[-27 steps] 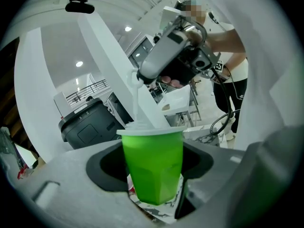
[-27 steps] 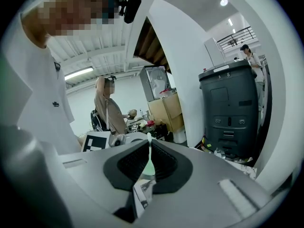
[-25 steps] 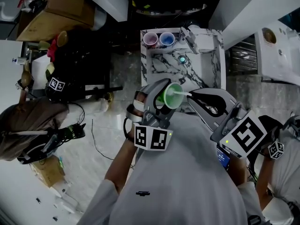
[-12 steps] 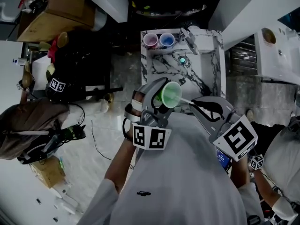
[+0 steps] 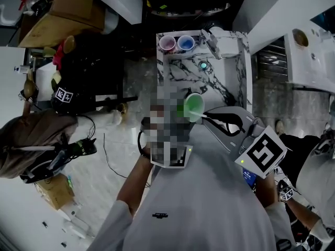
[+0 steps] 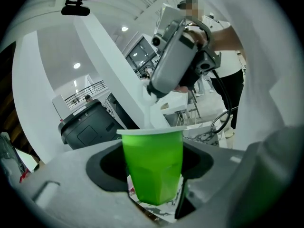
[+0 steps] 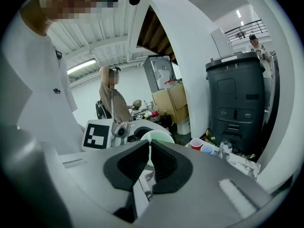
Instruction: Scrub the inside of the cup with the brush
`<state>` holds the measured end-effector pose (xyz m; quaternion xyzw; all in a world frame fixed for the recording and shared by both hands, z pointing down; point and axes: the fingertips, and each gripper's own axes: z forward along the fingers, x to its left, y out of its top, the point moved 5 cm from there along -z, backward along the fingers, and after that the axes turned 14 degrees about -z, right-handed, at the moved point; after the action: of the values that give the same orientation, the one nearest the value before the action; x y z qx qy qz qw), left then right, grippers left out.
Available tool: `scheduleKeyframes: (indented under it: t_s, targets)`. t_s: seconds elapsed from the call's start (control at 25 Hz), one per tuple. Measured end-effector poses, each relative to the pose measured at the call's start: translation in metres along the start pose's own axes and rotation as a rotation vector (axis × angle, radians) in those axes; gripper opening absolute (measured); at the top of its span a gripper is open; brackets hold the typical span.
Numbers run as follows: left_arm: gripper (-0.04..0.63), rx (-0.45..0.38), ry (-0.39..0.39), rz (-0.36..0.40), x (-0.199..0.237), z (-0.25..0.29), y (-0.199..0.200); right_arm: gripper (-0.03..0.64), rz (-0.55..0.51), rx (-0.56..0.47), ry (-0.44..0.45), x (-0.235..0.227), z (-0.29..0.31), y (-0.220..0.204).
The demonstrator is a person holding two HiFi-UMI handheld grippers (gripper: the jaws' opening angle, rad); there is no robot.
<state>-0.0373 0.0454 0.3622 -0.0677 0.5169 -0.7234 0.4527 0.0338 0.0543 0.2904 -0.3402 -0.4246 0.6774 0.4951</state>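
A green cup is held in the air over the near end of the sink counter, my left gripper shut round its body. In the left gripper view the cup stands upright between the jaws. A white brush handle rises out of its mouth to my right gripper. In the head view my right gripper reaches the cup's rim from the right. Its pads are shut on the thin brush handle, with the cup's rim just beyond. The brush head is hidden inside the cup.
Beyond the cup is a marble-patterned sink counter with a faucet, a pink cup and a blue cup. A seated person and cardboard boxes are at left. A black bin stands at right.
My right gripper has moved left towards the cup, and less of the brush handle shows outside the rim. The cup has barely shifted in my left gripper.
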Motion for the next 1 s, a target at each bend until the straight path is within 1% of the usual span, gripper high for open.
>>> scheduleKeyframes:
  t_s: [0.12,0.2,0.28,0.44,0.6,0.68,0.84,1.0]
  targets:
    - [0.290,-0.005,-0.012,-0.002,-0.006,0.001,0.002,0.025,0.005,-0.026,-0.045,-0.010,0.000,0.004]
    - [0.290,-0.012,-0.015,-0.007,-0.007,0.001,0.005,0.025,0.000,-0.016,-0.075,-0.015,-0.001,0.004]
    - [0.290,-0.016,-0.010,-0.013,-0.005,0.000,0.006,0.025,-0.016,0.018,-0.102,-0.019,-0.003,0.001]
    - [0.290,-0.015,0.010,-0.010,-0.003,-0.001,0.008,0.025,-0.072,0.131,-0.132,-0.016,-0.008,-0.014]
    - [0.290,-0.014,0.020,-0.003,0.002,-0.002,0.006,0.025,-0.088,0.208,-0.112,-0.007,-0.010,-0.025]
    - [0.290,-0.013,0.017,0.006,0.004,-0.002,0.006,0.025,-0.087,0.227,-0.096,-0.003,-0.010,-0.027]
    - [0.290,-0.011,0.007,0.028,0.000,0.001,0.006,0.023,-0.080,0.218,-0.036,0.005,-0.010,-0.026]
    - [0.290,-0.011,0.004,0.030,-0.001,0.002,0.007,0.023,-0.063,0.167,0.031,0.011,-0.011,-0.018]
